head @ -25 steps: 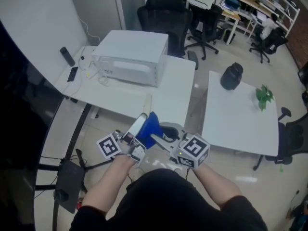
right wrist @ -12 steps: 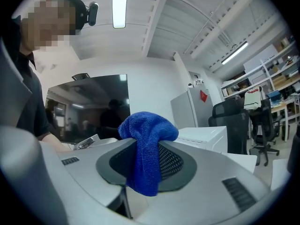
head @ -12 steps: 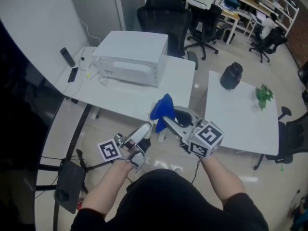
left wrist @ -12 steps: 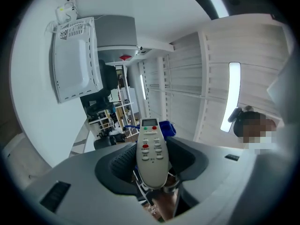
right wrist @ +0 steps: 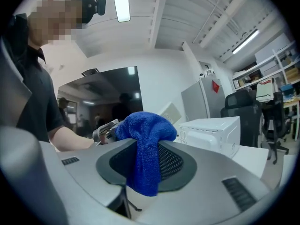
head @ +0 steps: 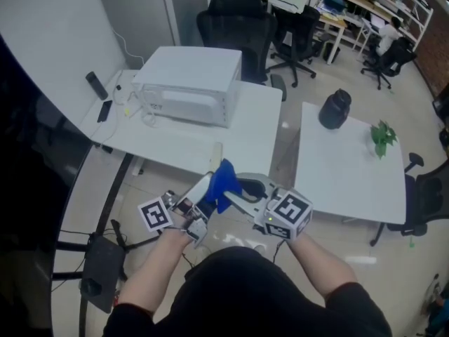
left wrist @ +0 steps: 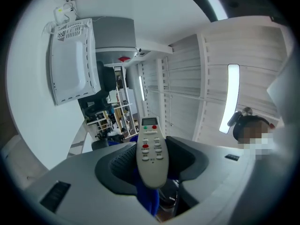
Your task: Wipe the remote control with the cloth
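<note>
Blue terry cloth point(right wrist: 147, 144) is pinched in my right tool point(head: 237, 189), jaws partly closed on a fold, the rest bunched over the tips and hanging below them. My left tool point(head: 191, 203) is clamped, jaws part-way apart, on the near end of the grey remote control point(left wrist: 151, 153), which juts up and forward with its buttons facing that tool's camera; the cloth lies against the remote's underside, and both are in the air close in front of me. Beyond them is the white surface point(head: 175, 146) carrying a white appliance point(head: 193, 83), with office chairs point(head: 235, 27) further back.
</note>
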`<state>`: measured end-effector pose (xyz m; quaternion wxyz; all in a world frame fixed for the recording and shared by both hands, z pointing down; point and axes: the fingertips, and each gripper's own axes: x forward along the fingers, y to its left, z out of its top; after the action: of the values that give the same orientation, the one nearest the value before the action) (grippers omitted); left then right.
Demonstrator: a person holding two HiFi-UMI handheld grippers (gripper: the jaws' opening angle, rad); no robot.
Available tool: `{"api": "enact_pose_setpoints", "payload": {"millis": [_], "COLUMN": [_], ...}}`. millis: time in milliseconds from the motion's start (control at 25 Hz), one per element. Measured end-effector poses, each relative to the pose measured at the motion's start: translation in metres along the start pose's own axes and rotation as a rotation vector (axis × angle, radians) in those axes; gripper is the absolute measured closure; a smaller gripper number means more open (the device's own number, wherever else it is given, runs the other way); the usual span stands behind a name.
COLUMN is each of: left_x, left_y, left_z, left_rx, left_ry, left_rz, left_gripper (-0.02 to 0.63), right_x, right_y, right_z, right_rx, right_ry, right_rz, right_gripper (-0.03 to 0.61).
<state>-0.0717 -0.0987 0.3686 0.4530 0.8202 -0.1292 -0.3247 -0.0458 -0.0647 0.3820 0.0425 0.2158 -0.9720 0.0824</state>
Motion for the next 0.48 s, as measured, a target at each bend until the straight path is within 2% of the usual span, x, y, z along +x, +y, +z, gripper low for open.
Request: {"api": "enact_pose_setpoints", "payload": {"millis": [120,240,400,480], "left_x": [-0.002,-0.004,-0.005,-0.006], "left_y": [-0.002,-0.001,0.007,0.012], "left_z": [-0.019,-0.031,-0.032,-0.031], "left_rx": [0.001,0.037,0.097,0.155], "left_ry": [0.082,0.137,0.143,0.140], "left_rz": [-0.002,0.014,0.062,0.099], "left_gripper": [0.411,0.411,0.411,0.411], "right_x": [-0.012,-0.020,-0.025,-0.029], "right_y": [-0.022,-0.038,-0.041,-0.041], "right_z": [0.012,0.023,0.024,0.023], "right_rx": [-0.001,-0.001,-0.007,-0.015], "right_ry": [-0.035,-0.061,-0.063,-0.065], "right_rz": [-0.067,-0.118,-0.138,-0.157], "right_gripper": [0.455,0.456,0.454,0.454]}}
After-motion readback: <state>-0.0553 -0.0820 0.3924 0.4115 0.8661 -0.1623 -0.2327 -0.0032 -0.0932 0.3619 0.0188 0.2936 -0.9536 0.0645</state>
